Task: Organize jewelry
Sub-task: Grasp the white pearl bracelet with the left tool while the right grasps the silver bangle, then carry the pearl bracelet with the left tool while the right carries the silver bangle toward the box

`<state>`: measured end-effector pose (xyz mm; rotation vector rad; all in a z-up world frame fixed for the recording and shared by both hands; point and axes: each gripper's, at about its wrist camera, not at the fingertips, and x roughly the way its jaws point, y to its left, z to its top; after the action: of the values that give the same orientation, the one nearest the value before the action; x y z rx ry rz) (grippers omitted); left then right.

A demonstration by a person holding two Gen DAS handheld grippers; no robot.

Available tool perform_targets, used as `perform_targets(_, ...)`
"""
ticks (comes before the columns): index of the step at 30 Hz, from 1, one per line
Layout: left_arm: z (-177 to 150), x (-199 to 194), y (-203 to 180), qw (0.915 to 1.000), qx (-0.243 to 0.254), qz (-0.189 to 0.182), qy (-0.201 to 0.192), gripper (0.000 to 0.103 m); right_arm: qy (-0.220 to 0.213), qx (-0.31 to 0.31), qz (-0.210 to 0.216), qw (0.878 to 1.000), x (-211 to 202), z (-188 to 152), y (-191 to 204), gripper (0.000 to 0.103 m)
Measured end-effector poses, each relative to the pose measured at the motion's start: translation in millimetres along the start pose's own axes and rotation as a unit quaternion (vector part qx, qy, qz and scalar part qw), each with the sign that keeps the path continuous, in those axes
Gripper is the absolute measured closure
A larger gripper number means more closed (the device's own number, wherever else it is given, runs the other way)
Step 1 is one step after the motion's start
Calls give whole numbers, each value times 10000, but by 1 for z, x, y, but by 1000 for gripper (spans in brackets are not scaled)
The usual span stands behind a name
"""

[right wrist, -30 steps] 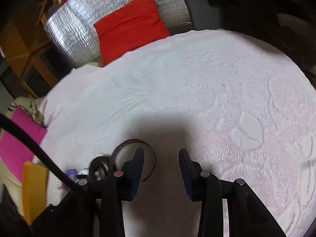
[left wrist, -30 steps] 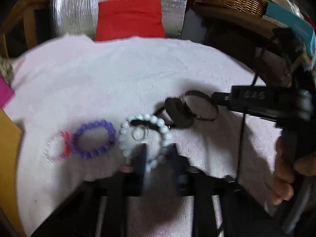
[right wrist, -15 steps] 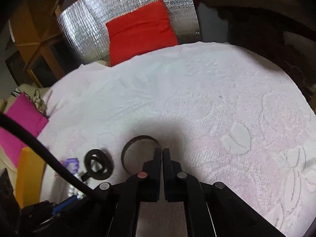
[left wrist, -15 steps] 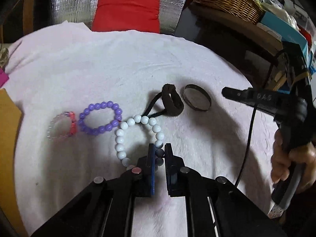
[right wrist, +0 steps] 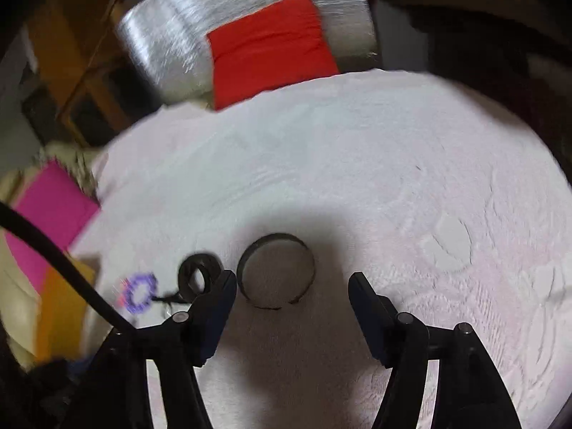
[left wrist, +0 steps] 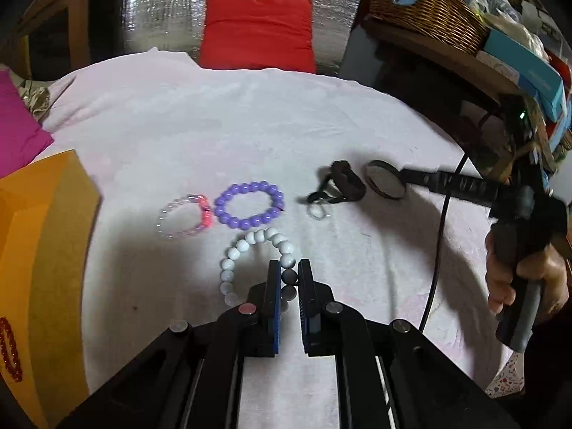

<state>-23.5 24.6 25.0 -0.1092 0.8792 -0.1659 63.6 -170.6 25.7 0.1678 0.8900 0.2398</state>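
We have the left tool (left wrist: pixel 289 275) clenched on the white bead bracelet (left wrist: pixel 250 250), its two fingers pinching a grey-white bead on the loop's near right side while the rest of the loop lies on the pale pink cloth (left wrist: pixel 250 125) that covers the tabletop. Just beyond it lie the purple bead bracelet (left wrist: pixel 249 204) and, touching its left side, the clear pink bracelet (left wrist: pixel 184 216). To the right of these we see a small ring (left wrist: pixel 317 211), then a black band (left wrist: pixel 341 182) with a loose cord, and next to it a dark bangle (left wrist: pixel 386 180).

Our right tool (right wrist: pixel 292 286) is released, its fingers spread wide and low over the cloth. The dark bangle (right wrist: pixel 276 271) lies flat just ahead of them, nearer the left finger, with the black band (right wrist: pixel 198 277) immediately left of that finger. Whether the finger touches the bangle we cannot tell. An orange box (left wrist: pixel 39 250) stands at the cloth's left edge, and a red cushion (left wrist: pixel 257 32) sits beyond the far edge.
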Motion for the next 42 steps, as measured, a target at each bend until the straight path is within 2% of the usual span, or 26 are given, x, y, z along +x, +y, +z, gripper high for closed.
perform_targets(2, 1, 0, 4, 10000, -77, -9, 15, 94, 227, -270, -40, 9994, 12, -3, 10, 34)
perform_targets(5, 2, -4, 8, 9999, -120, -51, -13, 94, 387, -619, -582, 9956, 35, -9, 22, 31)
perform_targets(7, 1, -4, 5, 10000, -41, 6, -8, 94, 66, -759, -771, 9941, 40, -7, 27, 28)
perform_targets(9, 0, -3, 4, 10000, -25, -11, 51, 94, 23, -571, -780, 9953, 43, -2, 24, 28)
perform_targets(12, -2, -3, 2, 9999, 74, 45, 65, 94, -61, -430, -789, 9959, 45, 2, 26, 40)
perform_targets(15, -1, -4, 3, 9999, 50, 81, 37, 94, -98, -432, -767, 9961, 46, 3, 29, 41)
perform_targets(22, 1, -12, 0, 9988, 153, 426, -165, 94, 11, -340, -724, 9968, 32, 2, 16, 42)
perform_targets(28, 0, -14, -4, 9967, 220, 742, -259, 94, 39, 37, -348, 9994, -1, -1, 11, 42)
perform_targets(32, -1, -21, -7, 9948, 263, 905, -387, 94, -34, 291, 153, 9995, -31, -7, 13, 42)
perform_targets(37, -4, -30, -12, 9925, 347, 1042, -529, 94, -119, 450, 574, 9973, -59, -21, 22, 41)
perform_targets(42, -6, -38, -15, 9901, 430, 1170, -653, 94, -89, 390, 694, 9968, -77, -43, 33, 41)
